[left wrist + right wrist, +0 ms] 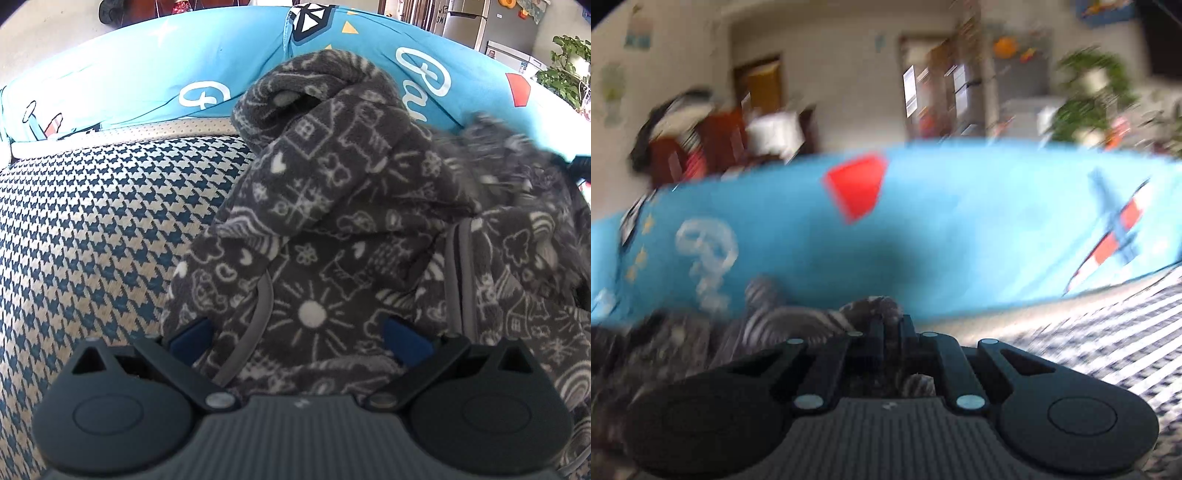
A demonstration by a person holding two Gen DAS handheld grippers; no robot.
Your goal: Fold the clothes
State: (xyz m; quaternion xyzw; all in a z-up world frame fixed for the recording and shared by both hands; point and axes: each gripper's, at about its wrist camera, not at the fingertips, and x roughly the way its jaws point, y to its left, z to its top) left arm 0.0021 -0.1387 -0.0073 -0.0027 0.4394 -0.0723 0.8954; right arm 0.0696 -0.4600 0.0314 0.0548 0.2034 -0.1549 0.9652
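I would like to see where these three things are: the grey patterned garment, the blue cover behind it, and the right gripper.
grey patterned garment (314, 206): left wrist view, on its raised bunched part.
blue cover (147, 70): left wrist view, on a plain blue area.
right gripper (892, 325): right wrist view, between its fingers, closed on the garment.

A woven mat with a blue-and-cream houndstooth pattern (92, 229) covers the surface, edged by a cream perforated border strip (147, 131). Behind it lies a bright turquoise cushion (147, 74) printed with white script, a red shape (855, 186) and a red-and-white aeroplane (1115, 236). Further back stand a leafy green houseplant (565, 66), a steel-grey refrigerator (465, 22) and dark reddish-brown wooden chairs (716, 136), blurred.
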